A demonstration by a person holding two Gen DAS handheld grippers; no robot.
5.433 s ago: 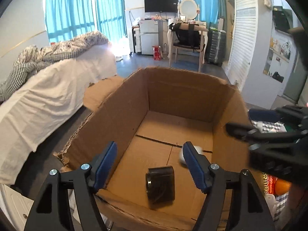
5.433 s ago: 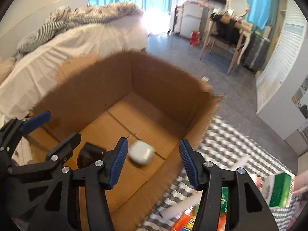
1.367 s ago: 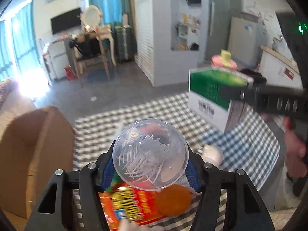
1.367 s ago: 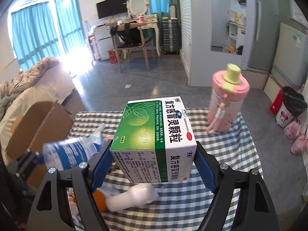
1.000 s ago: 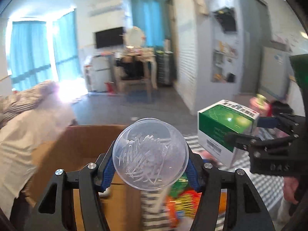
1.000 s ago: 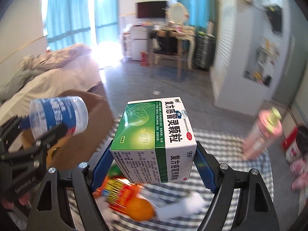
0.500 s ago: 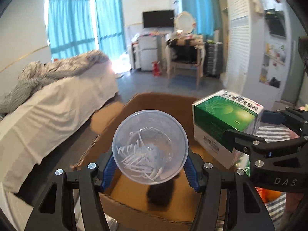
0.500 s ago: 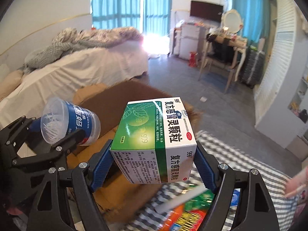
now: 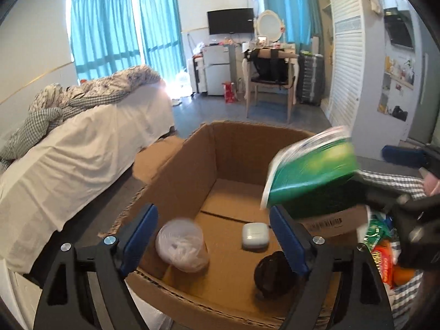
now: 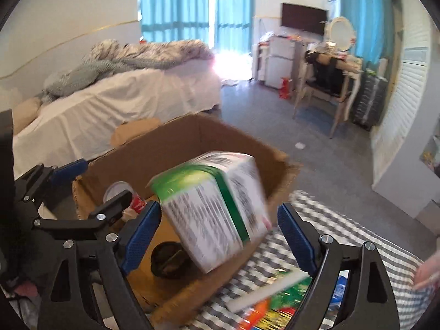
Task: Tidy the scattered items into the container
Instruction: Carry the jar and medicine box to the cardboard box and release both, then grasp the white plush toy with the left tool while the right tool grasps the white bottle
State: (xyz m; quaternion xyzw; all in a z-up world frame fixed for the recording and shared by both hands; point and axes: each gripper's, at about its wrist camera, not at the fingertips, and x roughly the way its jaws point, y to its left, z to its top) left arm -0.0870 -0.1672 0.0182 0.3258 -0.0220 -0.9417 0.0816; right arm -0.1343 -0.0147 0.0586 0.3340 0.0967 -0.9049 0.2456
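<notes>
Over the box: both my grippers hang above the cardboard box [image 9: 189, 165] to drop things in.
Left fingers [image 9: 143, 228]: just spread wide; toothpick jar [image 9: 181, 244] falling clear between them.
Right fingers [image 10: 294, 233]: just spread wide; green carton [image 10: 214, 209] tumbling free over the rim.

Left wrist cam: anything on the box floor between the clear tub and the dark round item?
Left wrist view: only the white earbud case sits in that stretch, toward the back, between the clear tub and the dark round item; otherwise bare cardboard box floor.
</notes>
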